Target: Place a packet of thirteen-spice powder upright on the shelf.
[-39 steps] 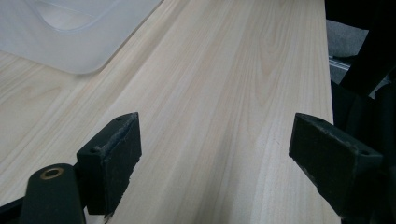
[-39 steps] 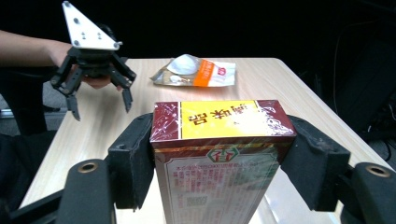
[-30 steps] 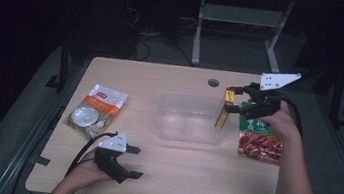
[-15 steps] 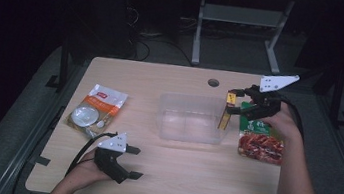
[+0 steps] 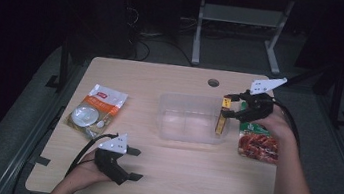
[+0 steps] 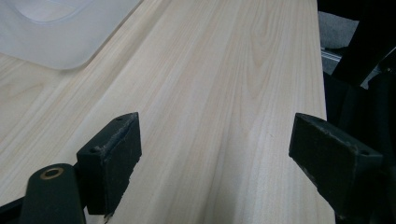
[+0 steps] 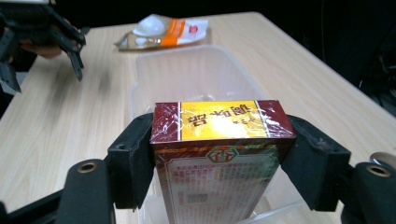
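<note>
High view: the right claw (image 5: 226, 110) holds a red-and-yellow carton (image 5: 222, 118) upright over the right end of a clear plastic tub (image 5: 177, 119), the carton's lower edge at or just inside the tub's rim. A red snack packet (image 5: 258, 144) lies just right of the tub; an orange-and-white pouch (image 5: 95, 111) lies well to the tub's left. The left claw (image 5: 132, 163) rests on the wooden surface (image 5: 189, 182), near the tub's front-left corner, jaws wide and holding nothing

Left gripper view: the left claw (image 6: 215, 154) stands wide over bare surface (image 6: 224, 93), one rounded corner of the tub (image 6: 60, 32) beyond it

Right gripper view: both pads of the right claw (image 7: 223, 158) press the sides of the carton (image 7: 219, 154), the tub (image 7: 187, 74) open beyond and below it, the pouch (image 7: 163, 30) past the tub's far end

The risk, by judgement: the carton sits close to the tub's right wall, so a straight descent could catch its bottom edge on the rim, tilting the carton in the pads or sliding the light tub, which nothing steadies. Letting go too high could leave it toppled
</note>
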### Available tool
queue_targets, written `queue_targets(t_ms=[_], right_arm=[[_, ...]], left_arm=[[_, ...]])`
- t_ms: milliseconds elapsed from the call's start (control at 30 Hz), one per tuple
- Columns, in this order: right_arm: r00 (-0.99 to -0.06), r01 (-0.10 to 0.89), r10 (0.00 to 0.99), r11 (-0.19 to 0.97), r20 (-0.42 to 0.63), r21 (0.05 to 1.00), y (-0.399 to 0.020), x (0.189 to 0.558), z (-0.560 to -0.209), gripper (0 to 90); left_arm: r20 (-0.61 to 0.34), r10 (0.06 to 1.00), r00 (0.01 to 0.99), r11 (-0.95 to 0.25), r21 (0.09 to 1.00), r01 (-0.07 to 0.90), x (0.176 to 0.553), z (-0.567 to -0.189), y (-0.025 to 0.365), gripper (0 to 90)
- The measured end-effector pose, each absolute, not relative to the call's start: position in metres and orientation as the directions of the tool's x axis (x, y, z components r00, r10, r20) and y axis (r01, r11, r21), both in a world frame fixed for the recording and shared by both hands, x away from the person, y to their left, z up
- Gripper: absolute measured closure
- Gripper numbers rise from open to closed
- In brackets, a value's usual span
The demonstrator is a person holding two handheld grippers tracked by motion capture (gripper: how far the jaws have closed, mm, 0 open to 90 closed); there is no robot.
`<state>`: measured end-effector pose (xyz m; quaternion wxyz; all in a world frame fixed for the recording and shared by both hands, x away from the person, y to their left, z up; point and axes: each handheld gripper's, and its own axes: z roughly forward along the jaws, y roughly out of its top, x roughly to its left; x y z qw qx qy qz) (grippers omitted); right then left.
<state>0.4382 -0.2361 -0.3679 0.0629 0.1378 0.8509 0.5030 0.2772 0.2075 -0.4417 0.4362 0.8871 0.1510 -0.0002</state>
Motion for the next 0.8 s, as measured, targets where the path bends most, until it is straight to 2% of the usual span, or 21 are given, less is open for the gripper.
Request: queue_targets(t_ms=[800], right_arm=[[-0.937,0.245,0.341,0.501,0.070,0.830,-0.231,0.440,-0.391,26.3]], left_arm=[[-0.136,0.250,0.959,-0.587,0.766,0.262,0.276,-0.443,0.206,16.6]])
